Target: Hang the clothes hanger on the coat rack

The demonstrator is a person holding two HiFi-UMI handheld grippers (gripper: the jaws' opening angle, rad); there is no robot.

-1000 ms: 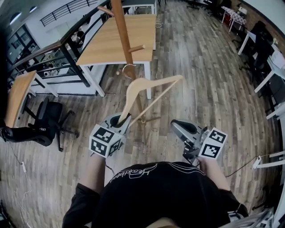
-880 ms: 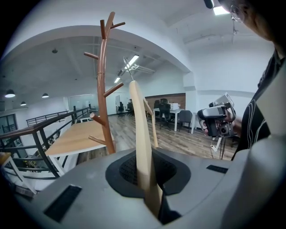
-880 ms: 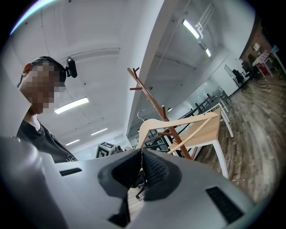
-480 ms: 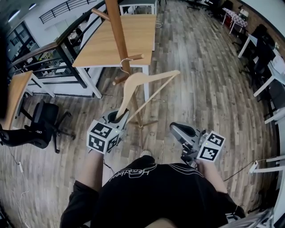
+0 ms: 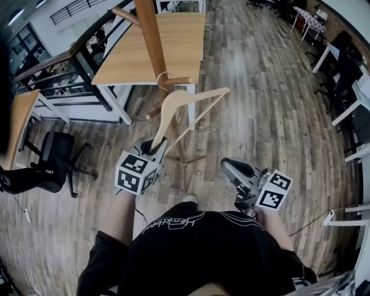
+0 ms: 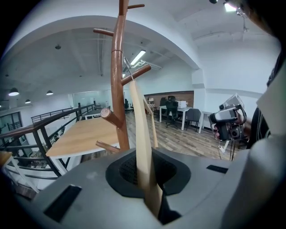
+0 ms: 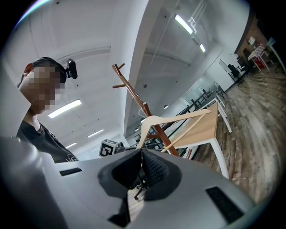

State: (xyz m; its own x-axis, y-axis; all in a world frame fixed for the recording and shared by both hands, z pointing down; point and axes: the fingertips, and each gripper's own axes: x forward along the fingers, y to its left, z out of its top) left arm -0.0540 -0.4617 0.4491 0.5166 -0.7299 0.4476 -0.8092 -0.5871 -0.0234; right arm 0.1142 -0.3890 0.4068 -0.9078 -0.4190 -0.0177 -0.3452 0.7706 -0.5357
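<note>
You faced the coat rack (image 5: pixel 150 40) close ahead, a table (image 5: pixel 185 46) just beyond it; open floor (image 5: pixel 266 104) lay to your right.

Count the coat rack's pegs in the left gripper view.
5: top right peg, upper left peg, middle right peg by the hanger's hook, lower left peg, lowest left peg. The rack's top is cut off; more may be hidden.

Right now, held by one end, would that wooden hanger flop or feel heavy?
Probably stiff: the hanger holds its shape with the left gripper clamping only one tip. Likely light too, since that single end grip carries it.
</note>
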